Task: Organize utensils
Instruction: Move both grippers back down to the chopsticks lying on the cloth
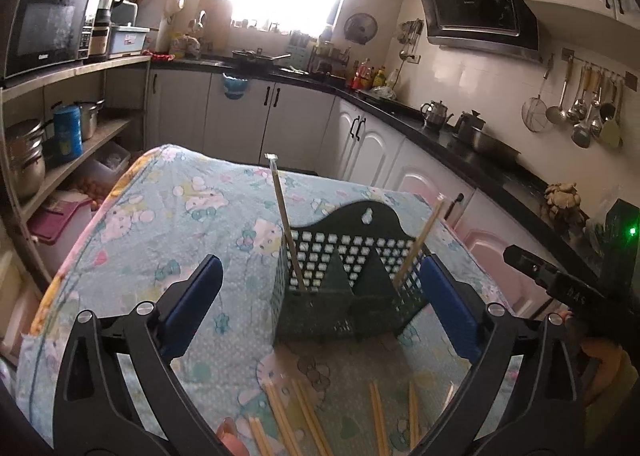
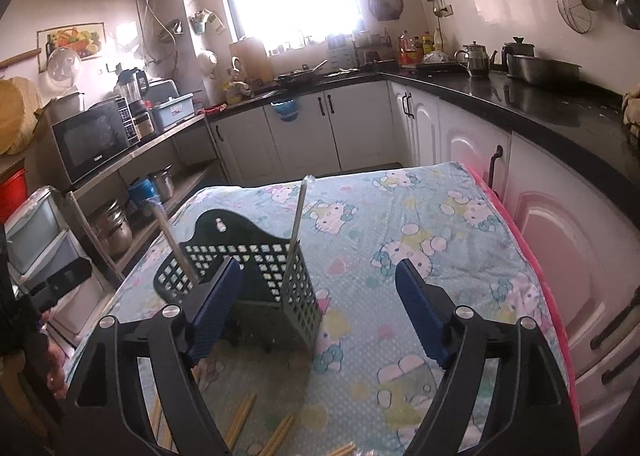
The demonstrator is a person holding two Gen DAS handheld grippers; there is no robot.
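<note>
Left gripper: jaws wide, nothing between the pads. The dark green utensil holder stands upright directly ahead of it on the patterned tablecloth, framed by the two blue pads but not touched by them. One chopstick stands in the holder's left compartment, leaning slightly left; a second chopstick stands in the right compartment, leaning right.

Loose chopsticks lie flat on the cloth below the holder — nearer the camera than the holder, at the base of the left gripper's fingers. Their long axes run roughly toward the holder, along the gripper's own line rather than across it. Judgement: the next pick lies behind and below the fingertips, so either hand must draw back and dip before closing.

Right gripper: jaws wide, empty. The holder sits ahead and to its left, partly hidden behind the left pad; open cloth lies straight ahead. The loose sticks show at the bottom edge, left of centre — closer to the left hand, in my assessment.
</note>
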